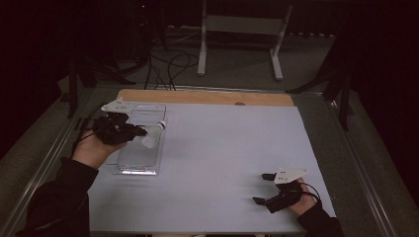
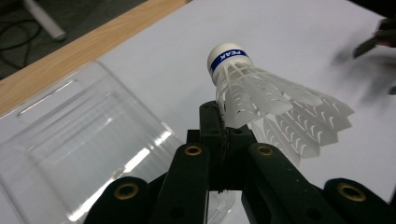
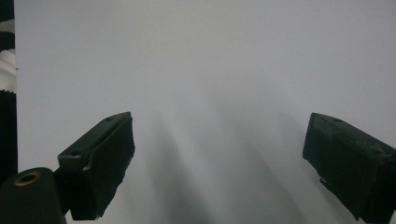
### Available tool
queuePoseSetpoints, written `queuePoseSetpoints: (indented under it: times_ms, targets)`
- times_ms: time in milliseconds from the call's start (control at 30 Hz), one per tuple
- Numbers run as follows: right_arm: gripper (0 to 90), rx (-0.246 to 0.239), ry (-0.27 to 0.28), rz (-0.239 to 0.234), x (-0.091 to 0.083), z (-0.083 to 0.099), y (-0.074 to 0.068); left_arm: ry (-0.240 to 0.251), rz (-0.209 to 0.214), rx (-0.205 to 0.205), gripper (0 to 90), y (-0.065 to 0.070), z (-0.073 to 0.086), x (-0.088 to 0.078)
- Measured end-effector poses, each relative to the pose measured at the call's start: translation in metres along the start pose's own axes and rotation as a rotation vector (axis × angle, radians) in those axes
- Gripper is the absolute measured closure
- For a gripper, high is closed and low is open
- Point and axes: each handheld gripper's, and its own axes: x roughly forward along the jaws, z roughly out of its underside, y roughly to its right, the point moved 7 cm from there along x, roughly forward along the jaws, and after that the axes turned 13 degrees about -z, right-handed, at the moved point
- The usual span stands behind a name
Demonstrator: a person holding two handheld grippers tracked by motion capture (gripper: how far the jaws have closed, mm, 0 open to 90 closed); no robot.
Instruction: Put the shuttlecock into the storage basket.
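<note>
You are working in a dim room, with the white table top [image 1: 232, 163] as the brightest surface in front of you. A strip of bare wood [image 1: 207, 97] runs along its far edge, and metal rails [image 1: 363, 168] frame the table on both sides. Beyond it lies grey carpet [image 1: 237, 69], where black cables [image 1: 170, 66] loop across the floor. A white metal stand [image 1: 242, 29] on two legs rests there too. Dark curtains or walls close in at left and right.
</note>
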Motion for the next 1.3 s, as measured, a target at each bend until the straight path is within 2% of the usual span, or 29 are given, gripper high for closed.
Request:
queuePoseSetpoints:
  times_ms: [233, 300, 467, 600, 900, 1300]
  targets:
    - [8.9, 0.000, 0.001, -0.006, 0.000, 0.000, 0.000, 0.010, -0.079, -0.042, 90.0, -0.011, -0.002, -0.001]
    - [8.9, 0.000, 0.003, -0.006, 0.000, 0.000, 0.000, 0.026, -0.086, -0.065, 90.0, -0.014, -0.004, -0.001]
    - [8.9, -0.003, 0.007, -0.009, 0.001, -0.001, -0.001, 0.037, -0.111, -0.086, 90.0, -0.020, -0.006, 0.001]
    - [8.9, -0.004, 0.006, -0.013, 0.001, -0.001, -0.002, 0.051, -0.122, -0.098, 90.0, -0.023, -0.007, 0.004]
    - [8.9, -0.010, 0.013, -0.019, 0.002, -0.002, -0.002, 0.050, -0.141, -0.119, 90.0, -0.028, -0.004, 0.010]
    - [8.9, -0.008, 0.011, -0.027, 0.003, -0.003, -0.003, 0.079, -0.172, -0.192, 90.0, -0.040, 0.001, 0.027]
